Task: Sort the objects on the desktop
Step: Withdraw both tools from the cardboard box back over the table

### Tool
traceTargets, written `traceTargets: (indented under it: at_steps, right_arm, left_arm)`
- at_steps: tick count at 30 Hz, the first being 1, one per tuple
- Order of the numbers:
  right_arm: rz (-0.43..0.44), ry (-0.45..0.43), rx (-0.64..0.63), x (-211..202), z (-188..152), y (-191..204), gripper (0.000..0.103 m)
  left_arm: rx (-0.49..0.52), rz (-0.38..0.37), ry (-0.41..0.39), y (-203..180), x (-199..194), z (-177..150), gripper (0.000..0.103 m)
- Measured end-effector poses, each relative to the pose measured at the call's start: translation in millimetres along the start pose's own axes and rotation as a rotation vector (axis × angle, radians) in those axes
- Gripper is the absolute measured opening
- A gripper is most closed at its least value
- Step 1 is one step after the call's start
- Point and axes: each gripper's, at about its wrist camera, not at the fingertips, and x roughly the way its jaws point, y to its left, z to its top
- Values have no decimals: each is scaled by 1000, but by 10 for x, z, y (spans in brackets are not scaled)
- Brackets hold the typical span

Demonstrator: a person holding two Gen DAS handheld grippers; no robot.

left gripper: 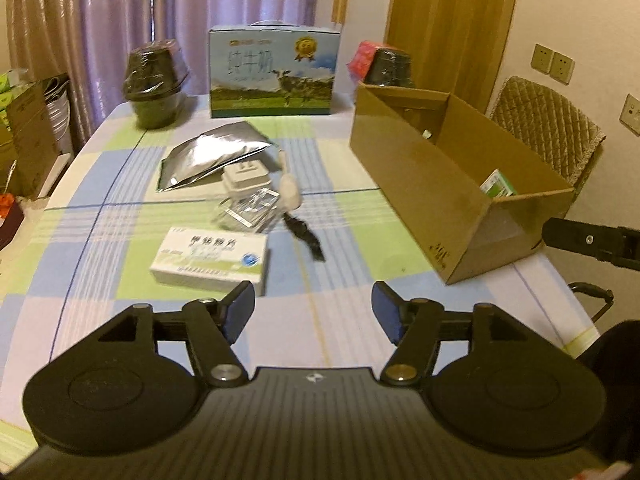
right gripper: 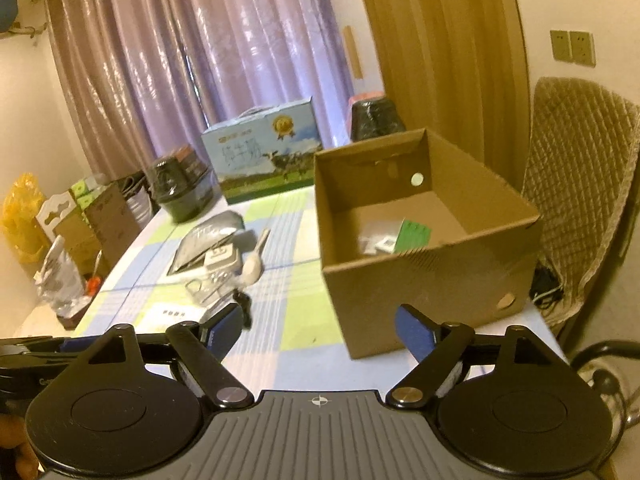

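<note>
A white medicine box (left gripper: 210, 258) lies on the checked tablecloth just ahead of my left gripper (left gripper: 314, 308), which is open and empty. Behind it sit a clear blister pack (left gripper: 248, 210), a small white case (left gripper: 246, 178), a silver foil pouch (left gripper: 212, 152), a white scoop (left gripper: 289, 192) and a black strip (left gripper: 306, 236). The open cardboard box (left gripper: 452, 184) stands to the right; a green packet (right gripper: 414, 234) lies inside the cardboard box (right gripper: 424, 256). My right gripper (right gripper: 320, 330) is open and empty, in front of that box.
A milk carton (left gripper: 274, 70) stands at the table's far edge between two wrapped dark pots (left gripper: 154, 84), (left gripper: 386, 66). A quilted chair (right gripper: 580, 184) is at the right. Boxes and bags (right gripper: 60, 232) crowd the floor to the left of the table.
</note>
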Motion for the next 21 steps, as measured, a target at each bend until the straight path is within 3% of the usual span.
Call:
traceTargets:
  at_steps: [12, 21]
  right_arm:
    - [13, 52, -39, 165, -367, 182, 90]
    - [44, 99, -118, 332, -454, 356, 91]
  left_arm:
    - [-14, 70, 34, 332, 14, -282, 80]
    - [-1, 115, 65, 606, 88, -378, 84]
